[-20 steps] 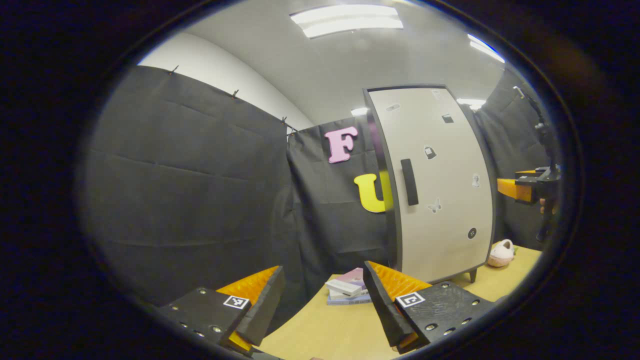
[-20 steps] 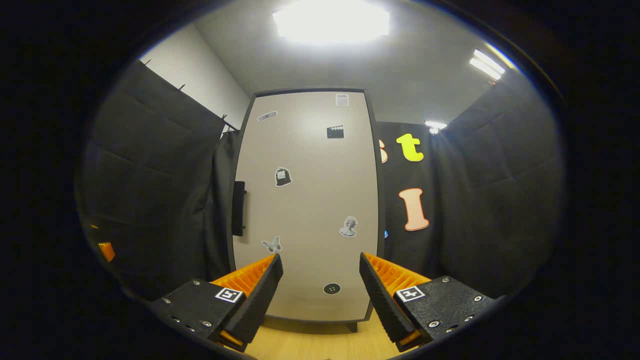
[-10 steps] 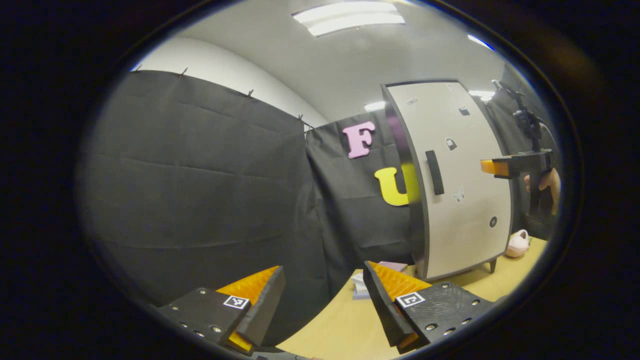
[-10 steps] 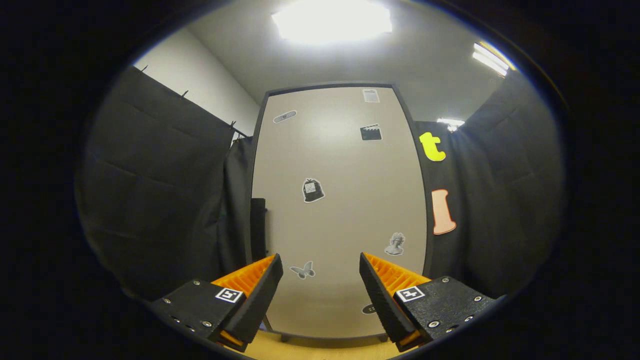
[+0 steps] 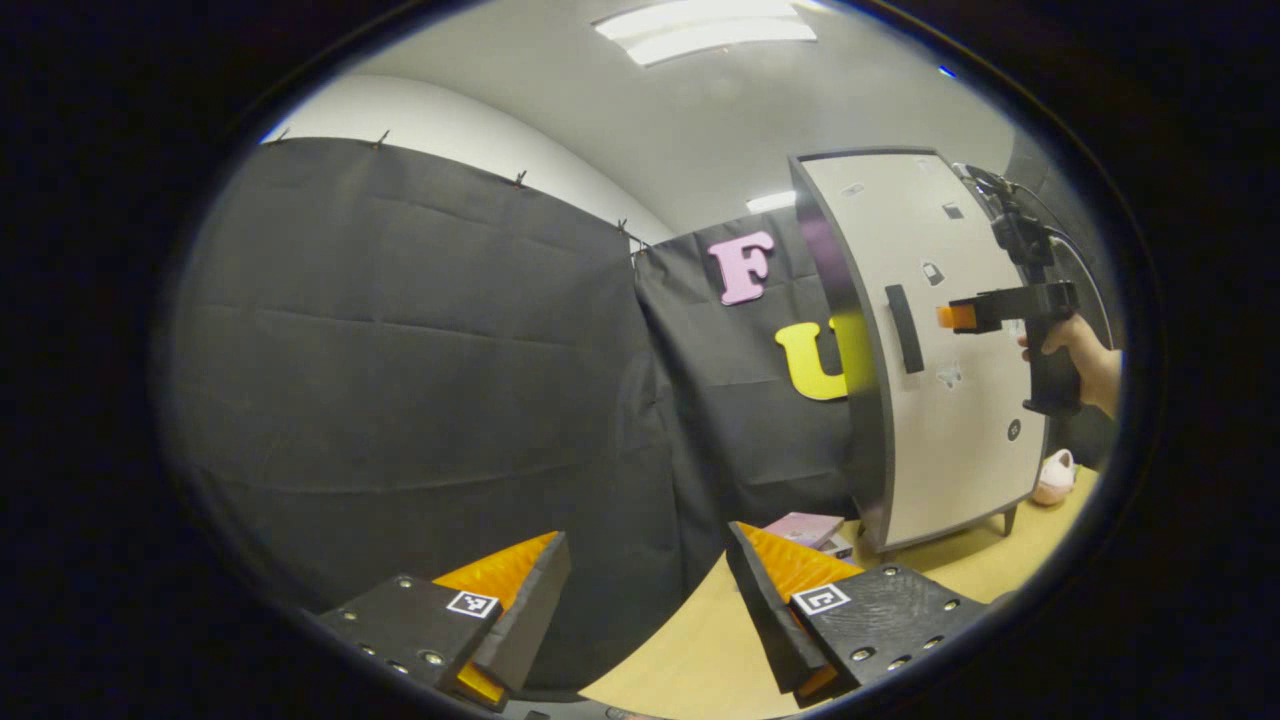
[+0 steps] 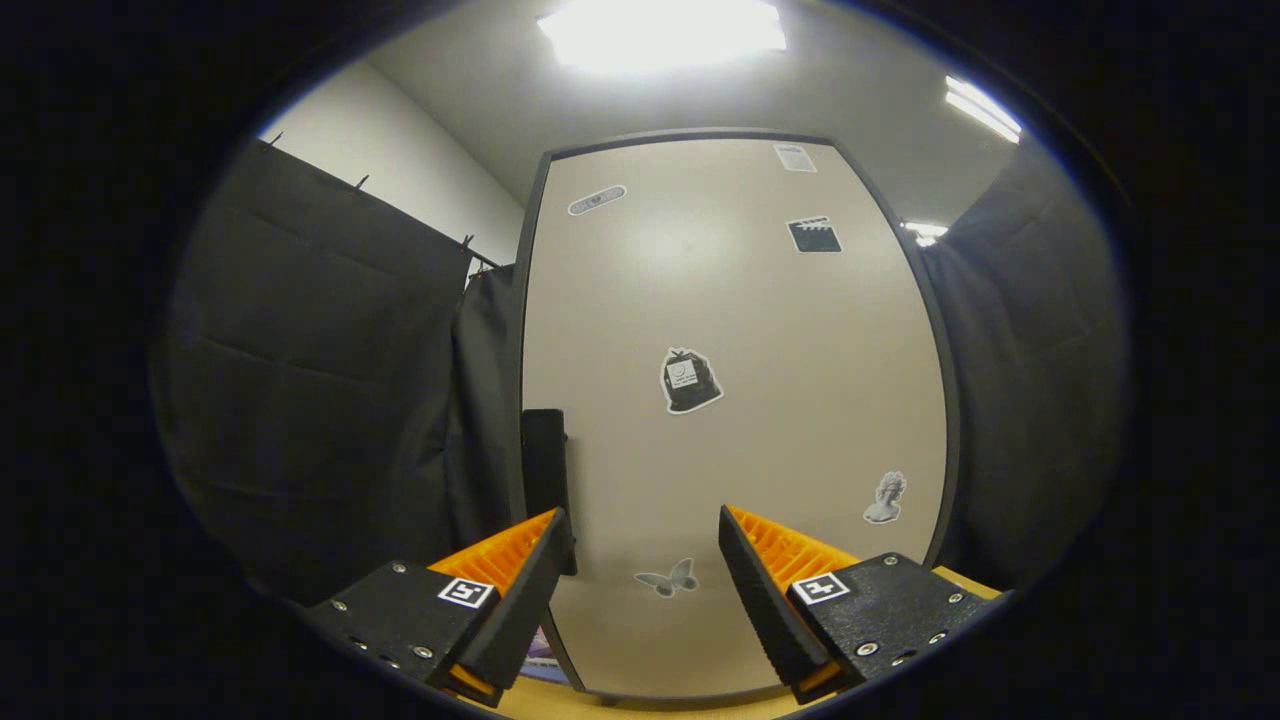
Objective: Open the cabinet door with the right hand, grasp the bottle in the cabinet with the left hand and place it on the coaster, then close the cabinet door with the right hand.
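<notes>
The cabinet door (image 6: 740, 400) is beige with a dark frame and several stickers, and it stands shut; the bottle is hidden behind it. Its dark vertical handle (image 6: 545, 475) sits on the door's left edge, just above my right gripper's left finger. My right gripper (image 6: 640, 560) is open, close in front of the door's lower part. In the left gripper view the cabinet (image 5: 940, 340) stands at the right with its handle (image 5: 904, 328), and the right gripper (image 5: 958, 316), held by a hand (image 5: 1080, 355), points at the handle from the right. My left gripper (image 5: 648, 585) is open and holds nothing.
The cabinet stands on short legs on a light wooden table (image 5: 700, 650). A stack of books (image 5: 805, 528) lies left of the cabinet's foot. A small pink object (image 5: 1055, 478) lies on the table to its right. Black cloth walls close in the left and back.
My right gripper has moved nearer to the door and up toward the handle. The left gripper view has swung left, so the cabinet sits farther right in it.
</notes>
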A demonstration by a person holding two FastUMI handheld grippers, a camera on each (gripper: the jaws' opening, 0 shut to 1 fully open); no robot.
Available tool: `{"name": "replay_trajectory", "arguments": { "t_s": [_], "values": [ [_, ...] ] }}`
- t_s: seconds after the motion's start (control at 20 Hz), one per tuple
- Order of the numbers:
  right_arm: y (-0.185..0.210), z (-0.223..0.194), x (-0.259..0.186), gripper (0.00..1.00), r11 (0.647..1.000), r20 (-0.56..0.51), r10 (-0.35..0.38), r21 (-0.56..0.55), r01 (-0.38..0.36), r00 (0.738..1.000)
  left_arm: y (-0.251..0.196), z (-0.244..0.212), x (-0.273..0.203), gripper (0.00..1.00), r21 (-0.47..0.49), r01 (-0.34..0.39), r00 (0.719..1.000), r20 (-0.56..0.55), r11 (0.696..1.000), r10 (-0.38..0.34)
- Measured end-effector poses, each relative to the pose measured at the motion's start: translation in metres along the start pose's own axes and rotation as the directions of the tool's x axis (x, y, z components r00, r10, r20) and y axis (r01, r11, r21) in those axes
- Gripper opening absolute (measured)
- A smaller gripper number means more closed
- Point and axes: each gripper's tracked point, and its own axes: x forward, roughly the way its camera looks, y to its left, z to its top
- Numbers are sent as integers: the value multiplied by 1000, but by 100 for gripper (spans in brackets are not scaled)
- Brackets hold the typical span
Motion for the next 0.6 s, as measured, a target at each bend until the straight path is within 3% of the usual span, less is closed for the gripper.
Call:
{"name": "replay_trajectory", "arguments": {
  "t_s": [0.35,0.55,0.6],
  "values": [
    [38,-2,41,82,999,-24,16,-32,-16,1000,25,-20,2,90,-36,-39,999,-36,999,38],
    [56,-12,58,70,997,-65,13,-74,-18,998,38,-29,0,90,-37,-62,997,-54,997,60],
    [57,-15,61,63,996,-80,5,-84,-11,997,40,-31,0,90,-40,-63,996,-59,997,61]
  ]
}}
